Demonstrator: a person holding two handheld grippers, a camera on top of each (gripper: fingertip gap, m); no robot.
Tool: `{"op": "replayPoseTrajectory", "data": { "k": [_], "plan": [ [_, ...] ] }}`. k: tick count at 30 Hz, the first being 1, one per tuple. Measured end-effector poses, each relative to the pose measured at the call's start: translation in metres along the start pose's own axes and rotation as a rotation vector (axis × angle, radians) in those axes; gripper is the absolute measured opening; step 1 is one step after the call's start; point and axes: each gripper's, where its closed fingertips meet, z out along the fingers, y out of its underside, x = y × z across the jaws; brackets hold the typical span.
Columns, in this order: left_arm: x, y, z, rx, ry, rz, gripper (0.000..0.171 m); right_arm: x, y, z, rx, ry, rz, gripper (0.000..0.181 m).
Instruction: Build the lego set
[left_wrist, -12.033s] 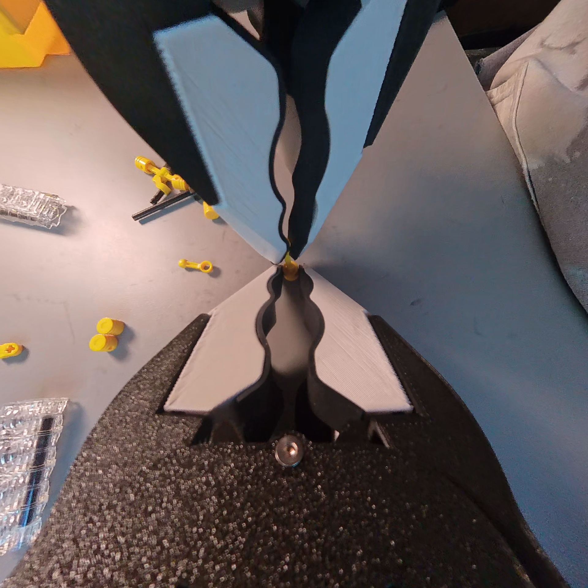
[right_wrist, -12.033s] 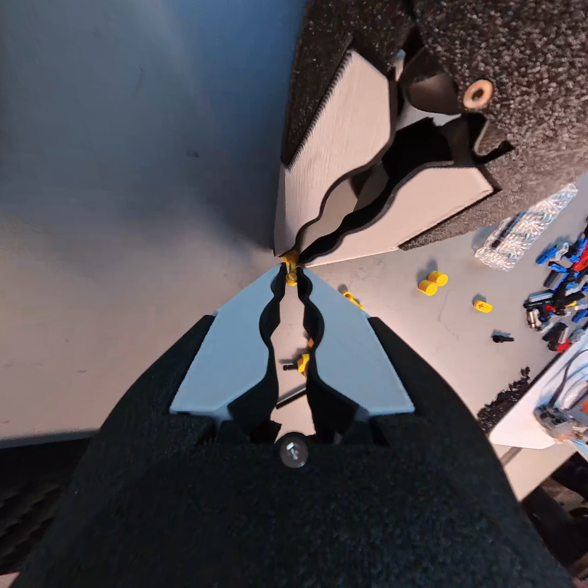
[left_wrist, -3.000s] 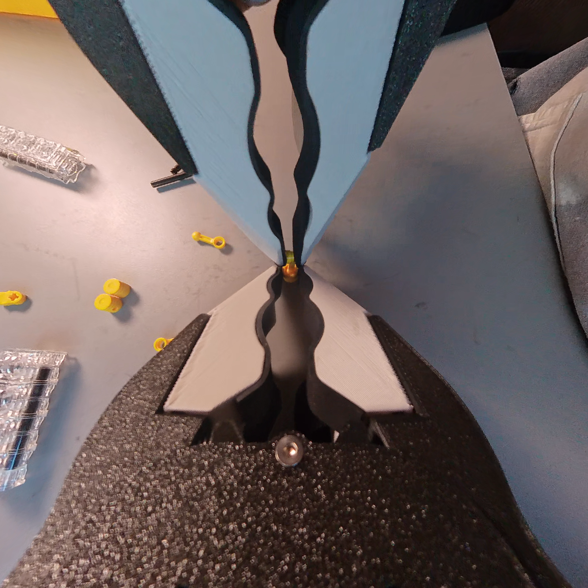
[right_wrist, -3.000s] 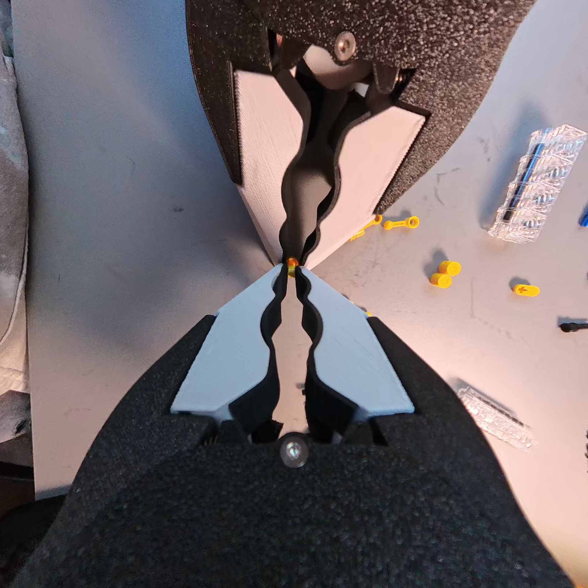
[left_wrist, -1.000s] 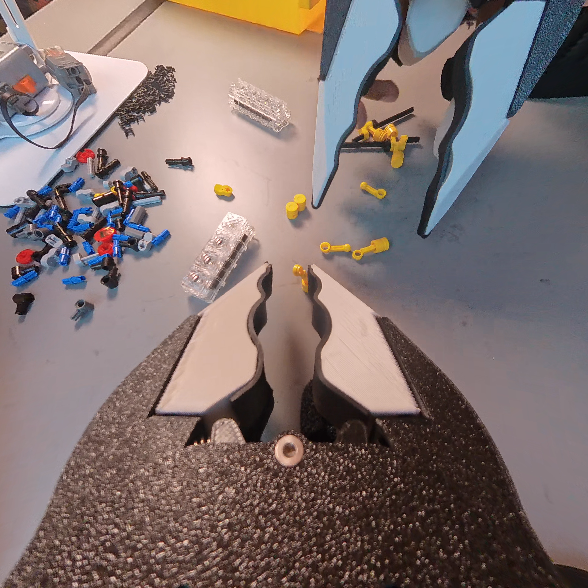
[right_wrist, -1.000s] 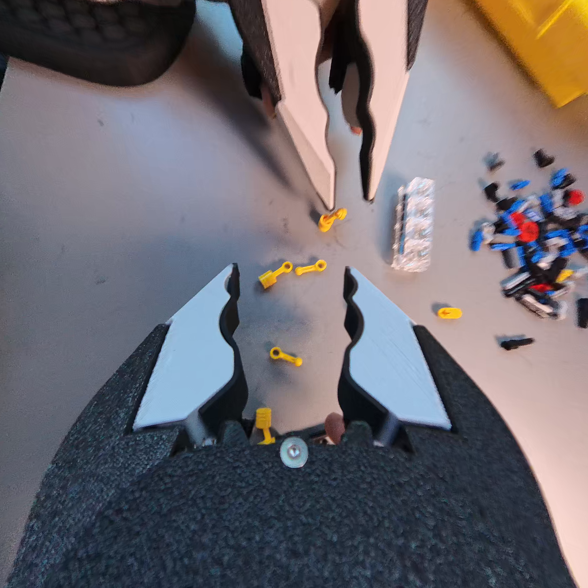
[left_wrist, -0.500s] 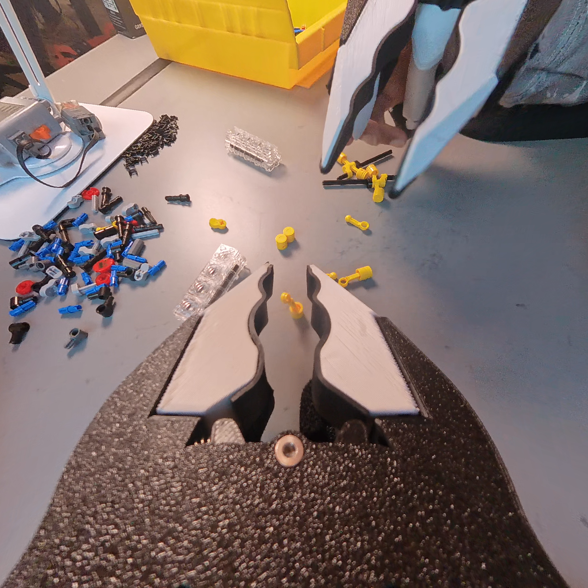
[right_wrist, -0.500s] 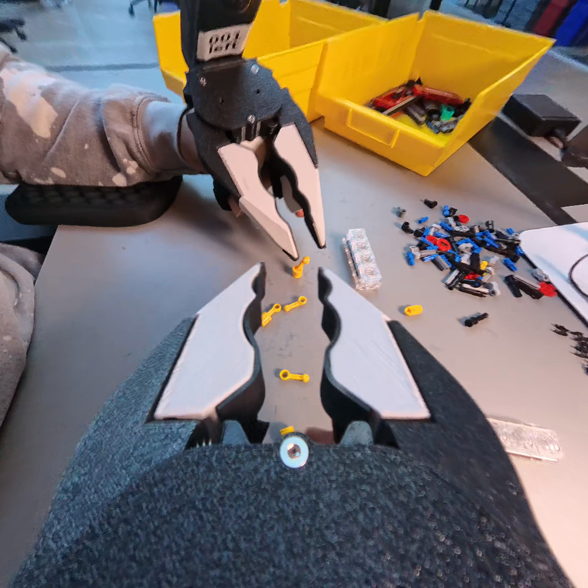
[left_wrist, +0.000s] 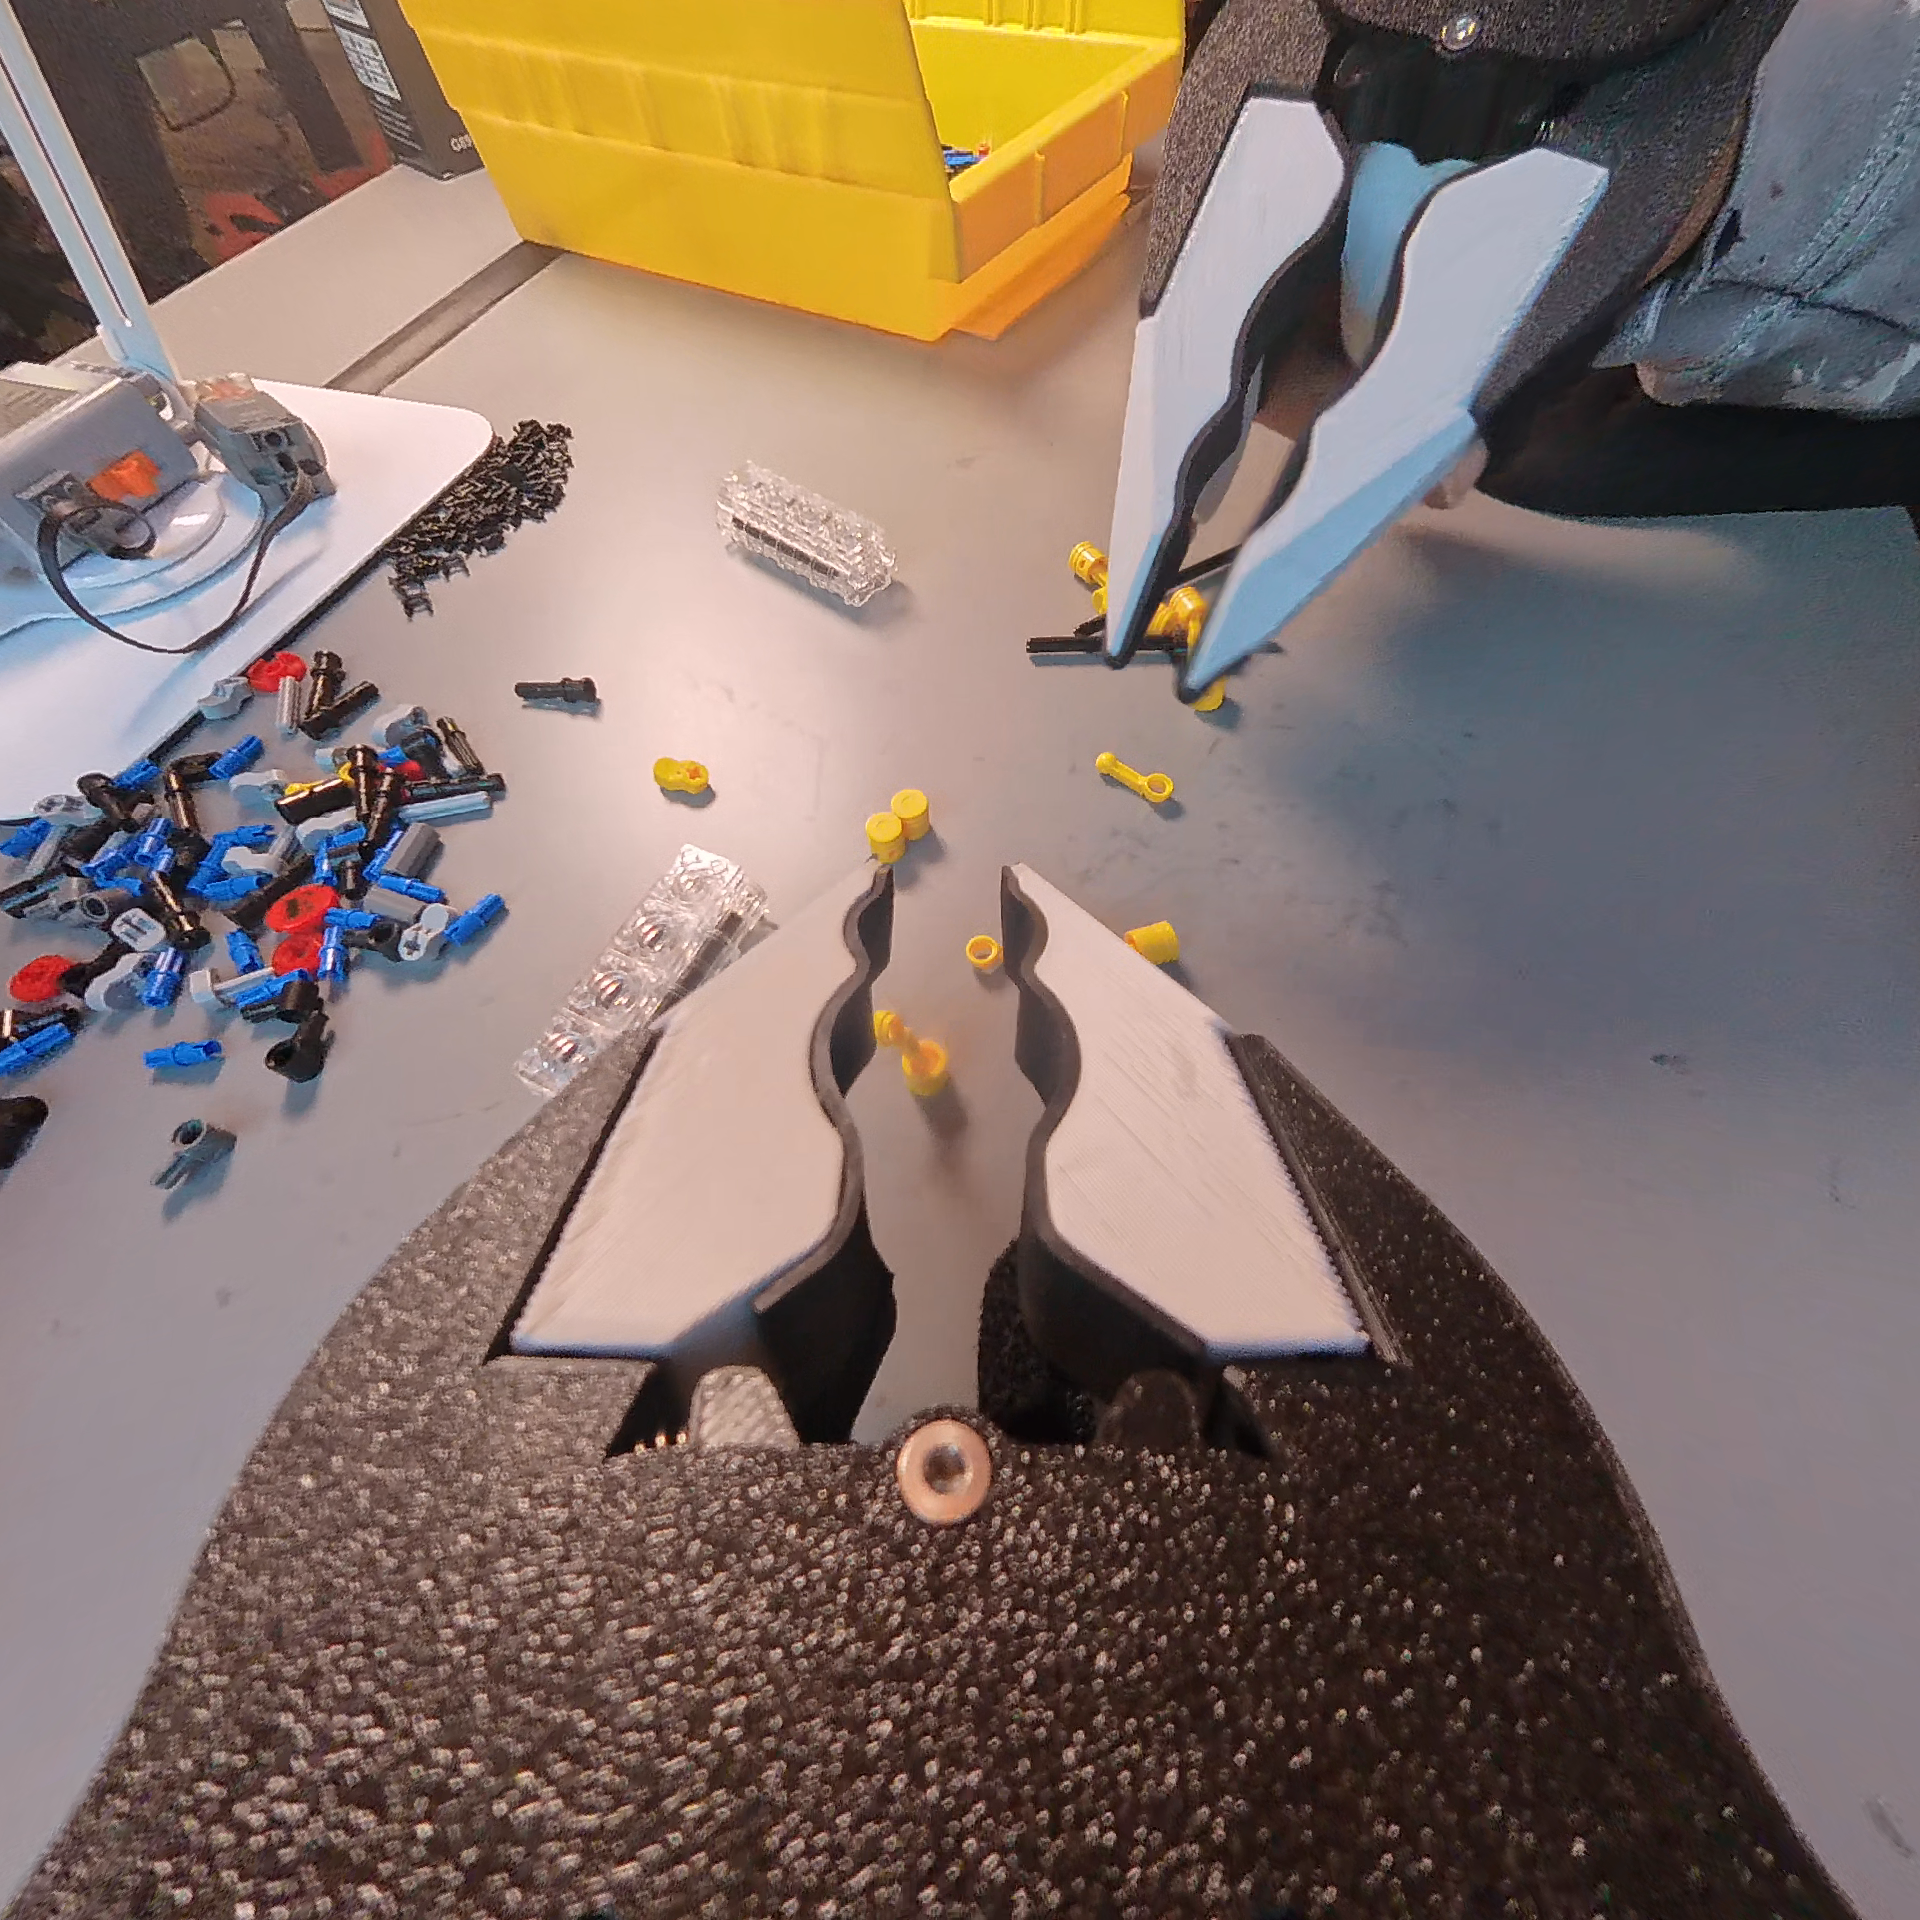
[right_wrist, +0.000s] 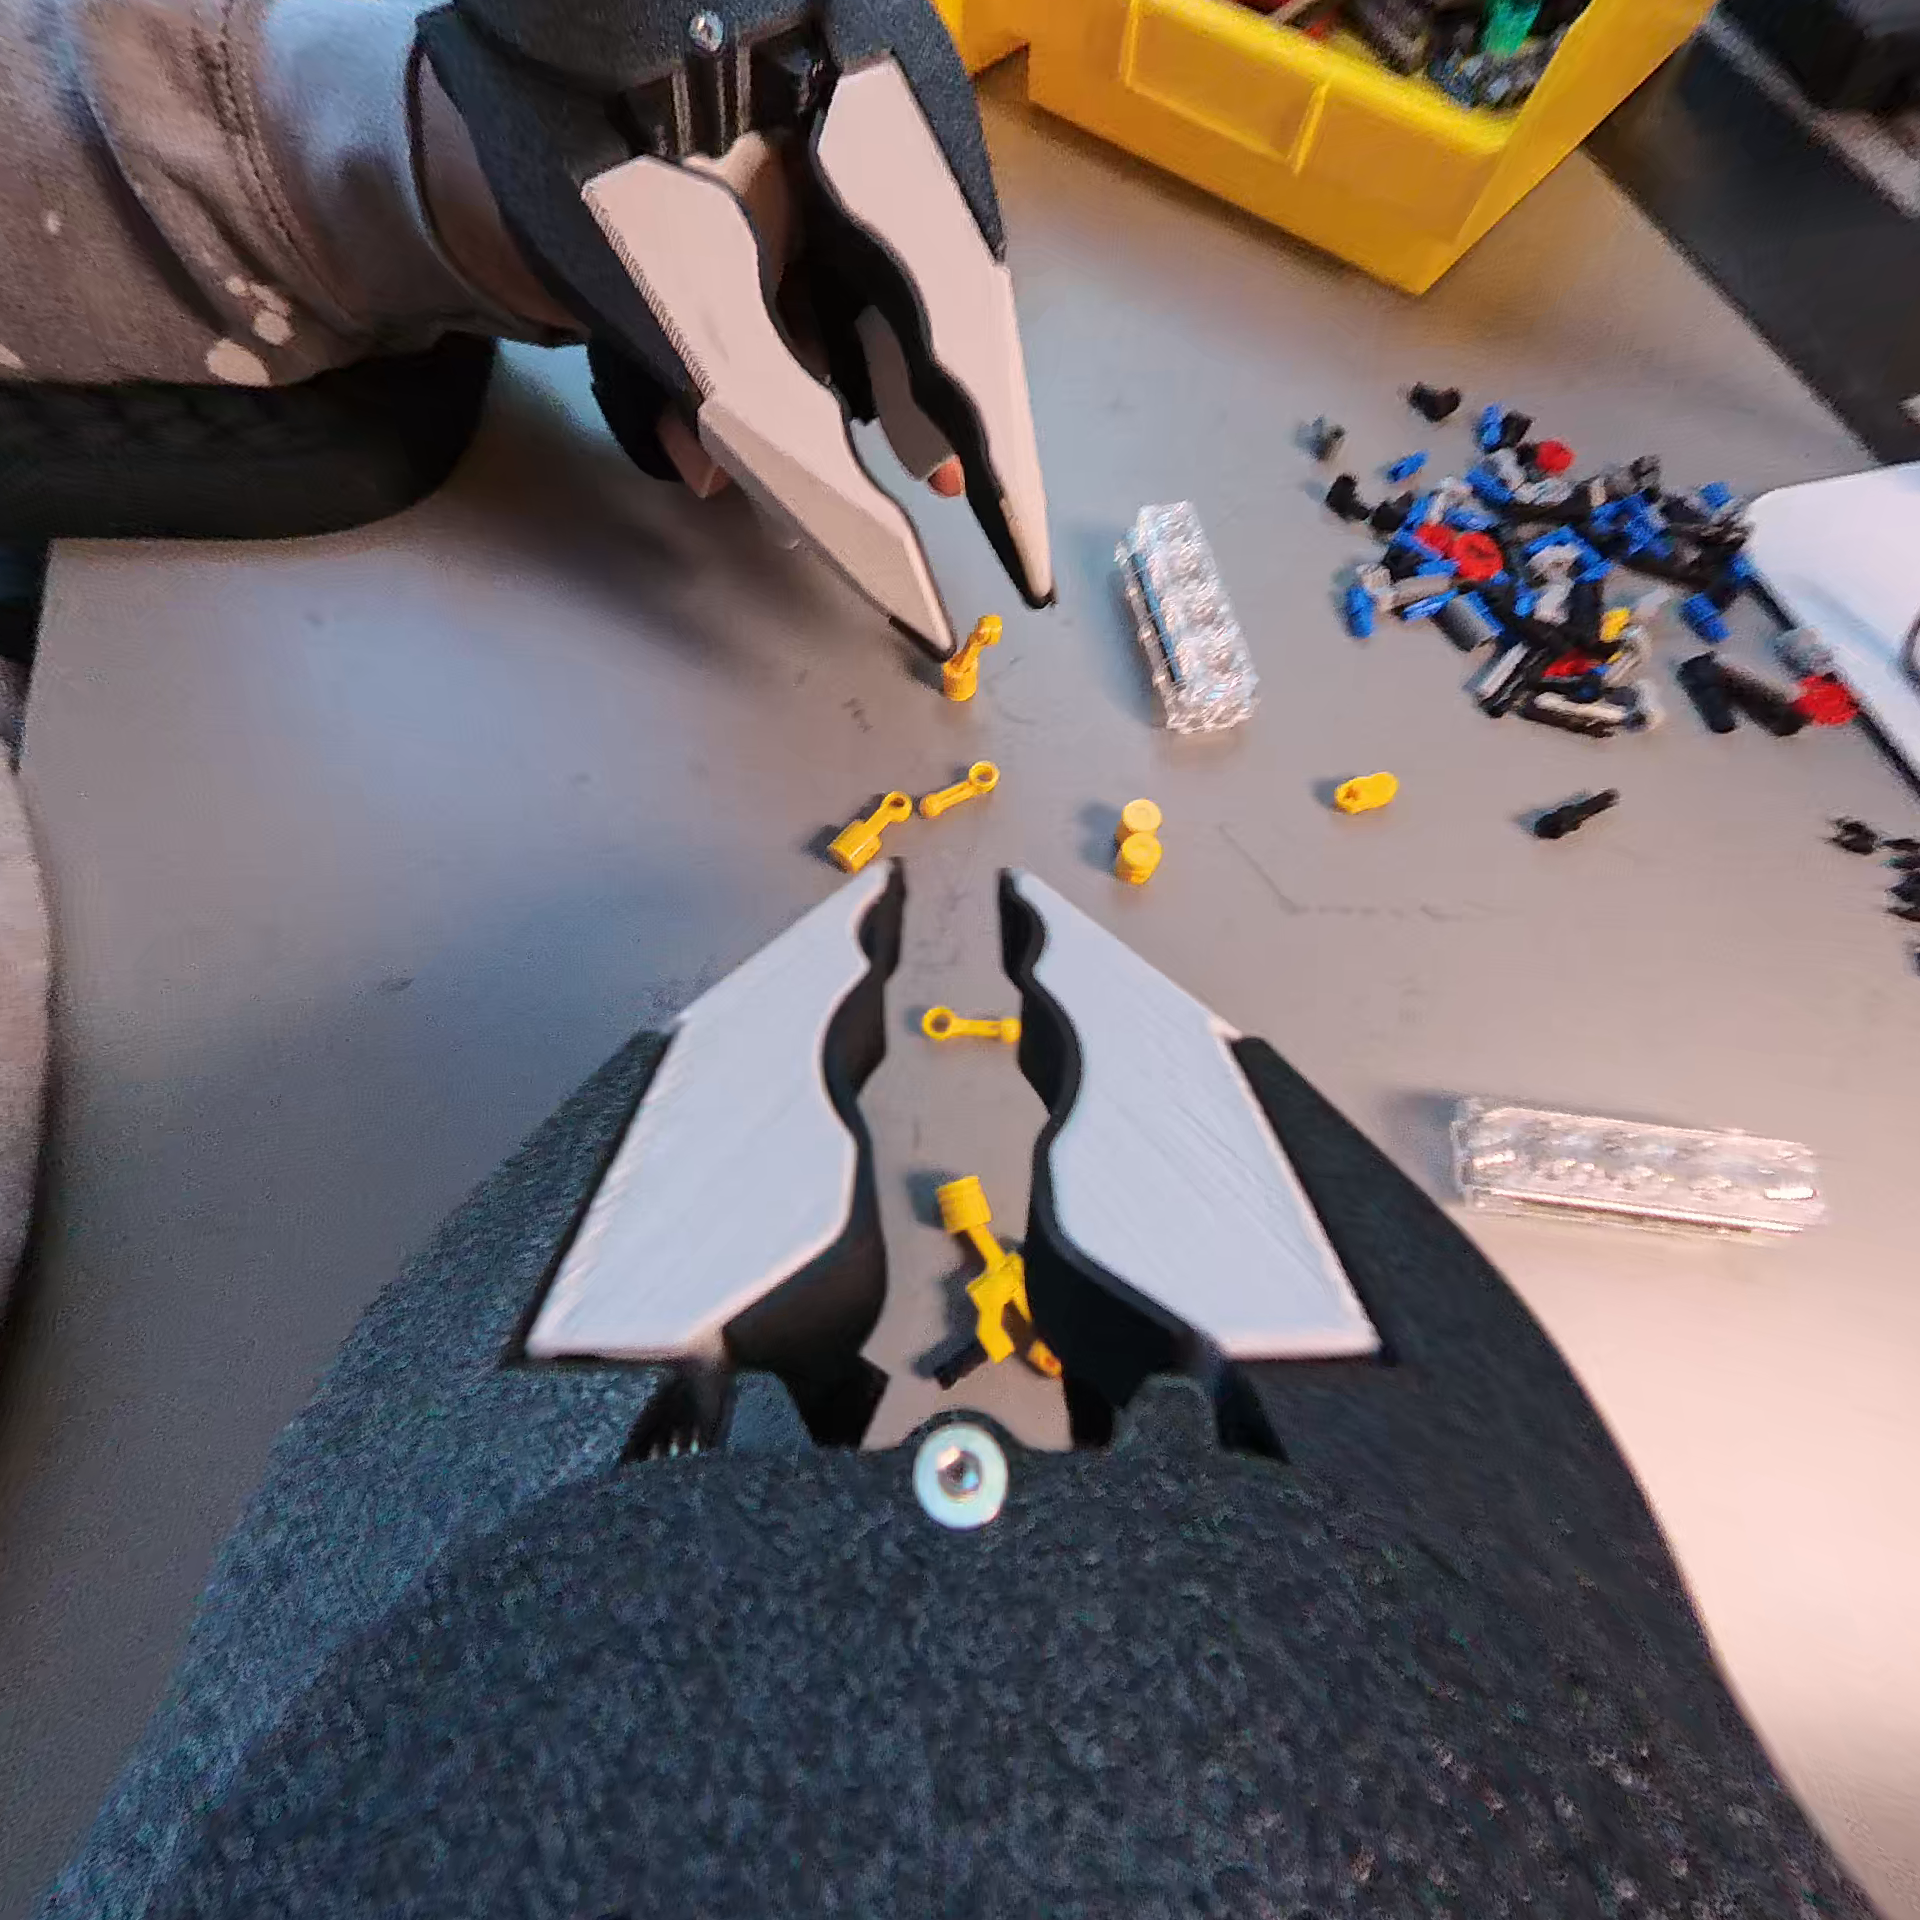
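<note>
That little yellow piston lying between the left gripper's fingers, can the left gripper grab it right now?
Probably yes. The left gripper is open and empty, the yellow piston lies loose on the table between its fingers, and nothing covers it.

Two handheld grippers face each other across a table (left_wrist: 1558, 935) strewn with small building parts. A small piston piece (left_wrist: 914, 1049) lies between the left gripper (left_wrist: 945, 904) fingers. The right gripper (right_wrist: 951, 878) hangs over a rod-and-piston assembly (right_wrist: 987, 1278). A parts pile (left_wrist: 229, 894) lies left; bins (left_wrist: 790, 156) stand behind.

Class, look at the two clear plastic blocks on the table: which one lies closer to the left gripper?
The clear block beside the left gripper, near the coloured pile; the other clear block lies farther off.
</note>
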Motion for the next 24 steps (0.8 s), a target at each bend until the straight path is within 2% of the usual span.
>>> {"op": "replayPoseTrajectory", "data": {
  "k": [2,3,7,10,13,15,18,21,22,24],
  "plan": [
    [0.001,0.0,0.001,-0.002,0.001,0.002,0.021,-0.003,0.018,0.005,-0.13,-0.019,0.014,0.066],
    [0.001,0.0,0.001,-0.003,0.0,0.006,0.021,-0.004,0.027,0.007,-0.186,-0.009,-0.022,0.076],
    [0.004,-0.001,0.001,-0.006,0.0,0.017,0.021,-0.015,0.034,0.009,-0.277,-0.076,-0.145,0.045],
    [0.005,-0.002,0.001,-0.005,0.0,0.021,0.02,-0.004,0.025,0.007,-0.252,-0.063,-0.212,0.0],
    [0.006,-0.002,0.001,-0.006,-0.001,0.026,0.02,0.009,0.027,0.007,-0.297,-0.067,-0.206,0.0],
    [0.007,-0.003,0.001,-0.005,-0.002,0.034,0.019,0.019,0.02,0.008,-0.288,-0.016,-0.303,0.0],
    [0.008,-0.002,0.001,-0.011,0.005,0.039,0.019,0.014,0.021,0.014,-0.375,-0.058,-0.401,0.0],
    [0.007,0.001,0.0,-0.022,0.008,0.041,0.019,0.001,0.015,0.025,-0.41,-0.148,-0.429,0.042],
    [0.006,0.002,0.0,-0.027,0.009,0.042,0.019,-0.002,0.014,0.029,-0.425,-0.176,-0.447,0.049],
    [0.004,0.003,-0.001,-0.034,0.006,0.046,0.019,-0.006,0.011,0.035,-0.445,-0.233,-0.518,0.049]
  ]
}}
